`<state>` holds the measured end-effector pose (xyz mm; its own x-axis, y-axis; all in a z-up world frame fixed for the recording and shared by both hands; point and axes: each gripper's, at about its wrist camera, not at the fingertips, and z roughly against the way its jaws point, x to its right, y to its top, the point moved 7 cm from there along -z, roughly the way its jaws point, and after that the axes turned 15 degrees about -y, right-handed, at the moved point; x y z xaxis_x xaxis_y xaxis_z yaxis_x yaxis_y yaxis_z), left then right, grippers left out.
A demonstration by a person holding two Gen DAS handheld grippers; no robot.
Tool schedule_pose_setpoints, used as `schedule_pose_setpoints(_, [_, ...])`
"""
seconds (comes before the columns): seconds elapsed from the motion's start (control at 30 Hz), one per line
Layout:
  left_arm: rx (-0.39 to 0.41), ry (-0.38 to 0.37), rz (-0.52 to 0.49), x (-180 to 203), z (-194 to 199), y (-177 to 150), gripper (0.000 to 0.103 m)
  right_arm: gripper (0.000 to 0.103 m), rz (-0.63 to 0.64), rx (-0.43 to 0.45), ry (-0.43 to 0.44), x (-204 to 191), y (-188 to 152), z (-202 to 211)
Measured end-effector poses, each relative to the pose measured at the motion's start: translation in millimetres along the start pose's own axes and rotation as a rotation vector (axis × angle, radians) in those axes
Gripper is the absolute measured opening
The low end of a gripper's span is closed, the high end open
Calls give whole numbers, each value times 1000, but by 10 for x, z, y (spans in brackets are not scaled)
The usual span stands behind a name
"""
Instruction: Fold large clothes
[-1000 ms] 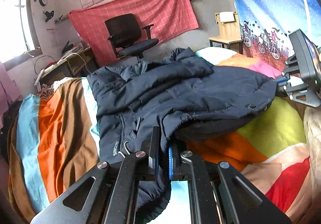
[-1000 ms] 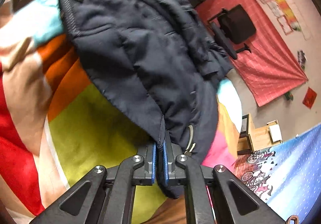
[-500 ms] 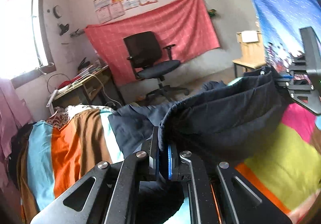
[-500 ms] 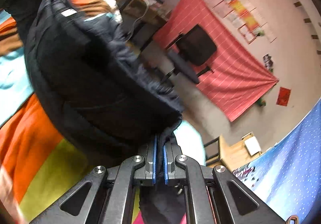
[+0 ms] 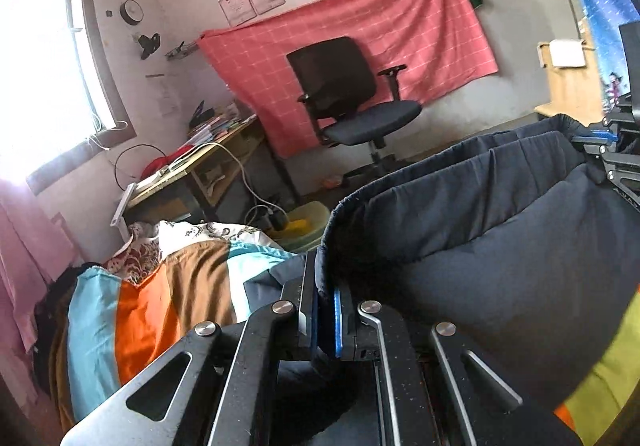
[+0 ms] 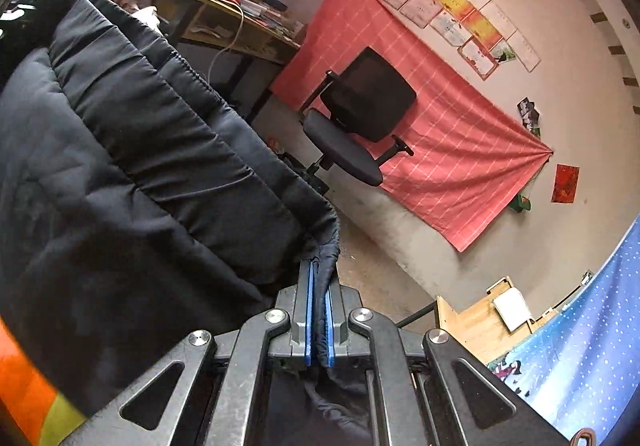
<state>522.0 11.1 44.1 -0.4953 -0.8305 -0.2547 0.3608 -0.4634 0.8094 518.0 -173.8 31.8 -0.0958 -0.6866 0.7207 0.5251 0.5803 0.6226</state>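
My left gripper (image 5: pixel 325 310) and right gripper (image 6: pixel 318 320) are showing black linkage arms, silver screws, blue pads

Both wrist views close behind their tools, sharing office chair (image 5: pixel 352 98) (image 6: pixel 360 122)

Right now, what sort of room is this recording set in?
Most likely a lived-in bedroom that doubles as a study. A bed with a striped blanket fills the foreground, a cluttered wooden desk stands by the window, and a black office chair sits before a red cloth pinned to the wall.
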Motion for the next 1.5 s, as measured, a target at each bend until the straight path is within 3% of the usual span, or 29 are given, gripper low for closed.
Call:
schedule_pose_setpoints(0.33, [-84,53,25,-298,-911,-127,4,5,19,-59,-4,-436,189,-840])
schedule_pose_setpoints(0.57, [-135,13,70,-379,-1257,-272,5,6,-14,-88,31,-605,169,-1194])
schedule_pose_setpoints(0.77, [-106,-39,126,-422,-1239,-218,9,12,-137,-46,74,-490,168,-1200])
schedule_pose_setpoints(0.83, [-86,-73,166,-463,-1194,-190,10,20,-210,-42,102,-369,192,-1176])
schedule_pose_setpoints(0.87, [-78,-80,178,-471,-1151,-166,11,29,-240,-39,118,-319,205,-1154])
schedule_pose_setpoints(0.93, [-49,-96,189,-456,-1041,-102,20,45,-296,-22,138,-220,212,-1037])
schedule_pose_setpoints(1.0, [7,-112,188,-440,-854,-39,59,62,-357,7,176,-91,208,-906])
schedule_pose_setpoints(1.07, [81,-131,207,-427,-634,9,73,71,-394,17,228,-40,180,-785])
schedule_pose_setpoints(1.13, [103,-182,224,-390,-536,18,73,79,-425,14,288,-49,122,-675])
schedule_pose_setpoints(1.27, [40,-285,248,-138,-571,-120,73,86,-512,-48,400,-129,-2,-639])
schedule_pose_setpoints(1.43, [-33,-264,247,42,-836,-317,74,86,-613,-156,520,-376,-127,-801])
schedule_pose_setpoints(1.5, [-31,-223,285,-17,-938,-344,85,86,-608,-159,526,-479,-106,-869])
